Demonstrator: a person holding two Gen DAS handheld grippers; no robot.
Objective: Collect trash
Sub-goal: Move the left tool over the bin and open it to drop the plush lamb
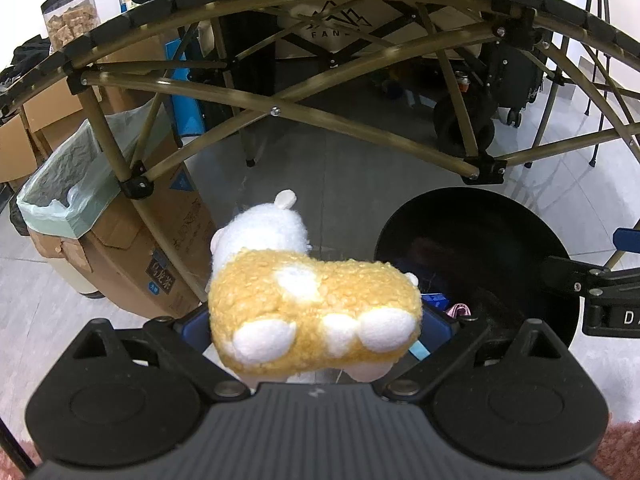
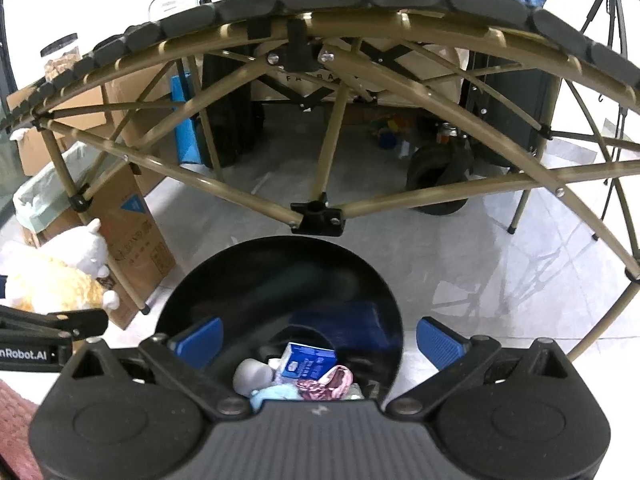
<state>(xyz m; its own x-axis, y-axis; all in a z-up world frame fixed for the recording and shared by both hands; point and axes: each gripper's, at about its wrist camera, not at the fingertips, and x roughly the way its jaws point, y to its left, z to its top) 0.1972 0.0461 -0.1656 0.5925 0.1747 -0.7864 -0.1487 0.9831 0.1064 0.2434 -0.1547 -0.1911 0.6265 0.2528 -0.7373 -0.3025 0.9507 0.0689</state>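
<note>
While we hold both tools above the tiled floor (image 2: 500, 264), our left gripper (image 1: 316, 328) is clamped on a plush toy (image 1: 312, 312), a yellow-orange animal with a white head and white feet. The toy fills the space between the blue pads (image 1: 438, 326), which press in on its body from both sides, and its head points away from us toward the folding table (image 1: 280, 112). In the right wrist view the same toy (image 2: 52, 280) shows at the left edge, just left of the bin.

Our right gripper (image 2: 320, 336) has its jaws spread as wide as they go, blue pads (image 2: 438, 340) well apart, with nothing between them. It hangs directly over the round black trash bin (image 2: 224, 276), and we look straight down into it. Inside lie the collected pieces: a blue and white carton (image 2: 306, 364), a pink crumpled wrapper (image 2: 332, 382), a white rounded object (image 2: 252, 374) and something pale blue (image 2: 276, 394) that may be cloth, though the dark interior makes it hard to say.

From the left wrist view the bin (image 1: 472, 220) sits on the floor to the right of the toy, near one foot of the table frame. Further left stand a cardboard box (image 1: 160, 248) and a container lined with a pale green bag (image 1: 72, 188).
</note>
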